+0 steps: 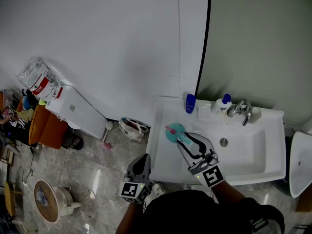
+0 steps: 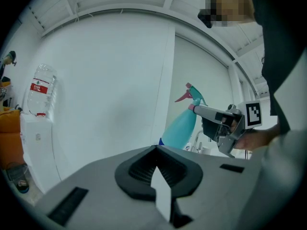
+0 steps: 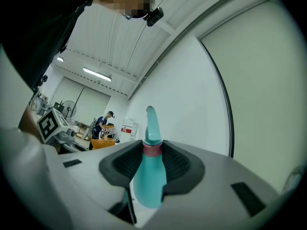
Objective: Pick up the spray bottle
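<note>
Left gripper (image 1: 144, 159) sits close to the body, off the sink's (image 1: 275, 145) front-left corner, about level, tongs pressed together and empty. Right gripper (image 1: 183, 141) reaches over the sink's left edge, pinching the spray bottle's (image 1: 174, 132) neck, lifted clear. Blue bottle (image 1: 190, 103) and tap (image 1: 241, 110) line the back edge.

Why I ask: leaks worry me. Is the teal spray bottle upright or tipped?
Roughly upright: the left gripper view shows the spray bottle nozzle-up, leaning slightly, neck clamped in the right hand-held gripper.

A washroom corner in a workshop hall: white sink (image 1: 162, 130), faucet (image 1: 240, 109), soap bottle (image 1: 222, 105), water dispenser (image 1: 73, 108), strip-lit ceiling (image 3: 110, 47).
</note>
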